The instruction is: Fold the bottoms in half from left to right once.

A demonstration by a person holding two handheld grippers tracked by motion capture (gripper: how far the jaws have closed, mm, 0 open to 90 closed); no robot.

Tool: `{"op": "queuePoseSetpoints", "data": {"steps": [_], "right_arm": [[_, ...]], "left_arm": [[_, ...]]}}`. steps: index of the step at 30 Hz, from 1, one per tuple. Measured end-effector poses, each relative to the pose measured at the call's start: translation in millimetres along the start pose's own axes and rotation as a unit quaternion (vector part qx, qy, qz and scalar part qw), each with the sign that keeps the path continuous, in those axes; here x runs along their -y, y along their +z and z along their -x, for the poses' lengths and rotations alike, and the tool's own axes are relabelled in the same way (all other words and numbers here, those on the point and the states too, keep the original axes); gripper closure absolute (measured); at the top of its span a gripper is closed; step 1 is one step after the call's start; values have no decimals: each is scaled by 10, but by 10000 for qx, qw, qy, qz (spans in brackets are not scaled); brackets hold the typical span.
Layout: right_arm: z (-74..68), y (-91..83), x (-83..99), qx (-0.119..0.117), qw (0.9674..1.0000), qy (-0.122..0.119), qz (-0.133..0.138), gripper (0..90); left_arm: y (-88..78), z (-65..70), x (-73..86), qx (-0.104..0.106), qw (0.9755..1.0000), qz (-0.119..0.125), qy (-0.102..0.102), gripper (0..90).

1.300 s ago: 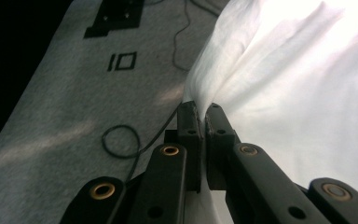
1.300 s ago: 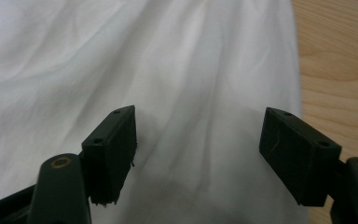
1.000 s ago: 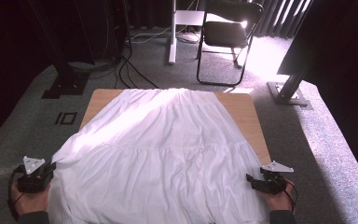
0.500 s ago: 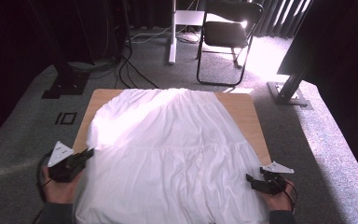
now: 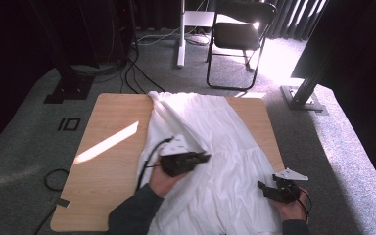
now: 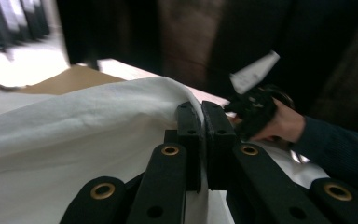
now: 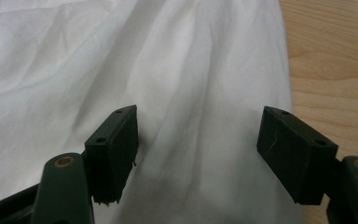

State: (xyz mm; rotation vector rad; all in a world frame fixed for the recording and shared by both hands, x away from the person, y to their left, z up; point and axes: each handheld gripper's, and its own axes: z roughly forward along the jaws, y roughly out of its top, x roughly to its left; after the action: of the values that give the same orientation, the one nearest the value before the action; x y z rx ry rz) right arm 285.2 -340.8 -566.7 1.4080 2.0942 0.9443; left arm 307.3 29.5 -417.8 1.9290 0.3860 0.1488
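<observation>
Here the left gripper (image 5: pixel 201 158) has its jaws pressed together on an edge of the white cloth (image 5: pixel 215 147), which folds back beneath it over the wooden table (image 5: pixel 107 161). Near it, the right gripper (image 5: pixel 267 188) rests with jaws spread over the cloth's other edge.

The left claw (image 5: pixel 206 157) has dragged the white cloth's (image 5: pixel 225 147) edge rightward across the table (image 5: pixel 107 147).

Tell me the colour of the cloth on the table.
Plain white cloth, clearest in the high view.
</observation>
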Motion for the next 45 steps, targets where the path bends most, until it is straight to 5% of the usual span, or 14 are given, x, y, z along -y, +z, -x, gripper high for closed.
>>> {"op": "queuePoseSetpoints", "data": {"steps": [2, 5, 9, 13, 14, 16, 21, 27, 31, 35, 38, 39, 42, 45], "right_arm": [[-5, -2, -6, 10, 10000, 29, -28, 284], [-37, -20, -43, 76, 9999, 54, -143, 413], [-183, -106, -194, 122, 9999, -41, 12, 457], [-418, -202, -495, -236, 9991, -141, 335, 469], [-502, -212, -607, -350, 9984, -195, 391, 470], [-603, -197, -770, -519, 9973, -292, 427, 470], [-777, 51, -1145, -688, 9963, -404, 320, 441], [-857, 459, -1185, -909, 9956, -172, -147, 373], [-839, 604, -1158, -1205, 9919, 198, -344, 321], [-883, 653, -1125, -1330, 9891, 61, -632, 460], [-916, 625, -1111, -1529, 9858, -93, -682, 795], [-925, 601, -1115, -1552, 9856, -136, -659, 879], [-994, 402, -1176, -1399, 9883, -506, -323, 887], [-1003, 123, -1284, -1171, 9903, -717, 188, 888]], "left_arm": [[291, -6, 122, 139, 9994, -271, -170, 857], [389, -65, 284, 81, 9982, -446, -400, 651], [53, -204, 393, -399, 9968, -384, -569, 546], [-292, -320, 511, -947, 9925, -393, -659, 517], [-573, -394, 678, -1423, 9858, -449, -774, 510], [-792, -450, 869, -1796, 9776, -566, -938, 496], [-1145, -524, 1409, -2401, 9566, -1067, -1260, 443], [-1244, -519, 1796, -2495, 9432, -1213, -1829, 303], [-1203, -507, 1887, -2536, 9362, -1452, -1951, 227], [-1191, -486, 1931, -2434, 9386, -1372, -2026, 214], [-1132, -448, 1921, -2226, 9452, -1325, -1989, 213], [-1096, -423, 1916, -2051, 9502, -1295, -1958, 209], [-1049, -388, 1910, -1969, 9543, -1315, -1822, 197], [-1083, -426, 1920, -1912, 9537, -1214, -1978, 198]]}}
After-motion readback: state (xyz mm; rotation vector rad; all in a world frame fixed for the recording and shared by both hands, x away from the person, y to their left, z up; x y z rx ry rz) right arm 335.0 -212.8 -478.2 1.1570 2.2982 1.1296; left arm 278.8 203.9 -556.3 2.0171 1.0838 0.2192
